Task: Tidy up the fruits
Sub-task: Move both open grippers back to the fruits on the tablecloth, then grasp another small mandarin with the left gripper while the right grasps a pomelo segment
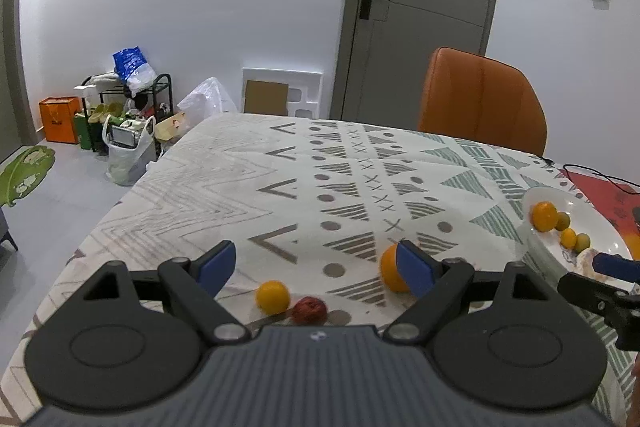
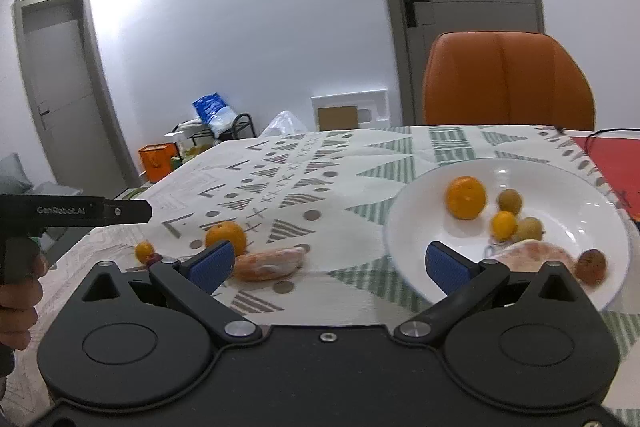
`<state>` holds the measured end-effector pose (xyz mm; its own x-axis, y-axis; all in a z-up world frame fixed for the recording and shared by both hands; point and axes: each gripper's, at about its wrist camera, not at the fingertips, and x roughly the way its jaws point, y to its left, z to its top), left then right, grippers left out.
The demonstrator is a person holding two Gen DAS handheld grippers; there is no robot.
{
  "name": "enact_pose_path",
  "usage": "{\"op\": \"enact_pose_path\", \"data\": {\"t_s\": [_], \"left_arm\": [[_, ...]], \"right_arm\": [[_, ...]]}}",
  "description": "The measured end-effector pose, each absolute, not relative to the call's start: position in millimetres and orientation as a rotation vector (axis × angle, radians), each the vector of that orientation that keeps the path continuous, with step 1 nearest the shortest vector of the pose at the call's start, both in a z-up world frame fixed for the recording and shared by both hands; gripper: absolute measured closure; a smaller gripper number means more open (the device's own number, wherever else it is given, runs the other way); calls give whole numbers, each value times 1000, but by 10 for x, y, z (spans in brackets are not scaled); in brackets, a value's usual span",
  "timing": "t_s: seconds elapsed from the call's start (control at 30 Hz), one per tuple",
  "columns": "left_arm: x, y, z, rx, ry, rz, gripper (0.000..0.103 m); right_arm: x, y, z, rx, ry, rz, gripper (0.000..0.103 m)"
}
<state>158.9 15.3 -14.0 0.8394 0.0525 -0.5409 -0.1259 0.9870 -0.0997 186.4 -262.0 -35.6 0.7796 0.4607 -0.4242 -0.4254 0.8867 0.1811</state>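
Patterned cloth covers the worktop [image 1: 224, 179], and the fruit is split between it and a white plate [image 2: 532, 171].

Toward the worktop's left edge, 4 pieces still lie loose near its near edge: a small yellow-orange citrus [image 1: 273, 297] touching a dark red fruit [image 1: 309, 310], then a bigger orange [image 2: 226, 235], then a wrapped orange-pink piece [image 2: 269, 262] just beside it. The left claw [image 1: 316, 267] hovers over the first 2 with its blue pads spread wide and nothing between them; its right pad hides part of the bigger orange.

Further right, the right claw [image 2: 332, 265] is likewise wide open and empty, straddling the plate's near-left rim.

Near the worktop's right edge, the plate holds 1 orange [image 2: 466, 197], 1 small yellow citrus [image 2: 504, 223], 2 greenish-brown fruits [image 2: 509, 201], a pale wrapped piece [image 2: 532, 255] and a reddish-brown fruit [image 2: 591, 266]. By count, the job looks a little over half done, with 4 transfers left if the plate is the goal.
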Motion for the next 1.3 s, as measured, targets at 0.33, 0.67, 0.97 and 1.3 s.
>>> {"op": "enact_pose_path", "data": {"t_s": [0.33, 0.67, 0.97, 1.3], "left_arm": [[1529, 379, -345, -186, 598, 99, 33], [1531, 582, -450, -244, 610, 114, 63], [1662, 614, -570, -276, 634, 88, 73], [1668, 649, -573, -297, 624, 106, 81]], "right_arm": [[1890, -2352, -380, 44, 504, 518, 0], [1947, -2150, -403, 15, 525, 540, 0], [2007, -2009, -447, -14, 546, 547, 0], [2120, -1894, -504, -41, 583, 545, 0]]}}
